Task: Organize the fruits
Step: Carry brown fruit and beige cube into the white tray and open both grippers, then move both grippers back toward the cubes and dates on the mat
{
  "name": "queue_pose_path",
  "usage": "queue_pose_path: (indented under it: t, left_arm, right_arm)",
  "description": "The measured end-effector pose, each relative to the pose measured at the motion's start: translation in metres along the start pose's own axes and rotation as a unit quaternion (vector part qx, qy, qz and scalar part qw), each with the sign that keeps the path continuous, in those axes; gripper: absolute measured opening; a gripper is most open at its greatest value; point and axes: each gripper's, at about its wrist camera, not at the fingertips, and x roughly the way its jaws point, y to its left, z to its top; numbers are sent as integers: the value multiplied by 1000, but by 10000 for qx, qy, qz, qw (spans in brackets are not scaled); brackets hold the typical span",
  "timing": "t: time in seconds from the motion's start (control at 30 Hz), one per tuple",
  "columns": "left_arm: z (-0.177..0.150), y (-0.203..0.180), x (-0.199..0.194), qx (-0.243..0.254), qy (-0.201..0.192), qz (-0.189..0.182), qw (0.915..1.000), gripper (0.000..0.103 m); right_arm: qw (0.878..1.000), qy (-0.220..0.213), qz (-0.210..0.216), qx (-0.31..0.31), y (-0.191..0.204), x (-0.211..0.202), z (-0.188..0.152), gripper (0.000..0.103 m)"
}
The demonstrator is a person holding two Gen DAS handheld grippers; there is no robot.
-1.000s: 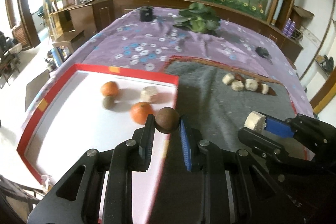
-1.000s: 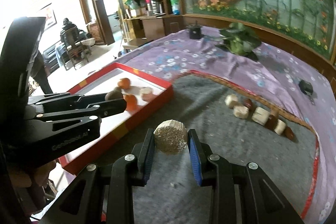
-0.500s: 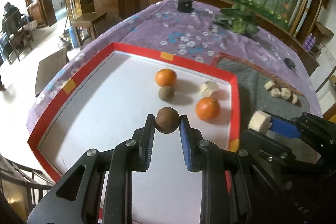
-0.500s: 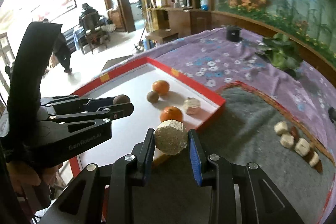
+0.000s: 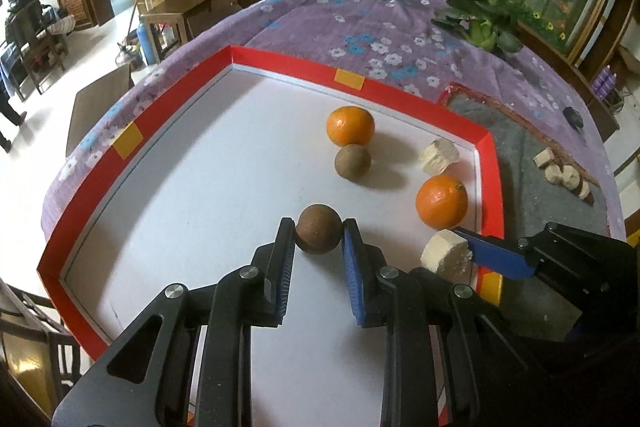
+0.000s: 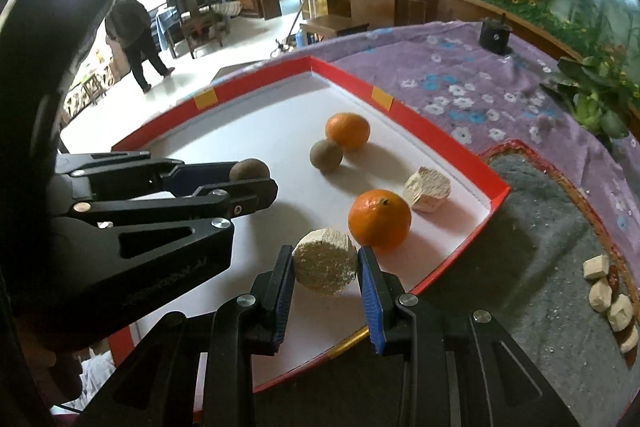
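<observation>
Both grippers have come farther in over the red-rimmed white tray [image 5: 490, 183] than half a second ago, and the fruit inside looms closer. The left gripper [image 5: 319, 231] clenches a brown round fruit [image 5: 318, 233] between its pads, above the tray's white floor near the middle; whether it touches the floor cannot be told. The right gripper [image 6: 325, 266] grasps a pale cut chunk [image 6: 324, 261] above the tray's near right corner, just beside the nearer orange [image 6: 379, 221]. Another pale chunk [image 6: 427, 188] lies by the right wall. The farther orange [image 6: 347, 131] touches a second brown fruit [image 6: 326, 155]. Outside, more pale chunks [image 6: 610, 301] lie in a row on the grey mat [image 6: 532, 267], on the purple flowered cloth [image 5: 360, 27].
</observation>
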Motion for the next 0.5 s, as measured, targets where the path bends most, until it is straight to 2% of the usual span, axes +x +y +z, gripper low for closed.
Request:
queue_pose_path:
  t: [0.03, 0.07, 0.13, 0.17, 0.5]
  left_arm:
    - [0, 0, 2, -10, 44, 30, 10000, 27]
    - [0, 1, 3, -20, 71, 30, 10000, 38]
    - [0, 2, -1, -69, 1, -39, 10000, 52]
    - [1, 2, -4, -98, -62, -43, 9999, 56]
    - [5, -2, -23, -221, -323, 111, 9992, 57]
  right_arm:
    - [10000, -24, 9, -8, 0, 1, 0, 31]
    - [10000, -52, 20, -1, 0, 1, -1, 33]
    - [9999, -95, 104, 69, -1, 0, -1, 38]
    - [9997, -185, 155, 105, -2, -5, -1, 40]
    - [9982, -547, 53, 249, -10, -39, -13, 41]
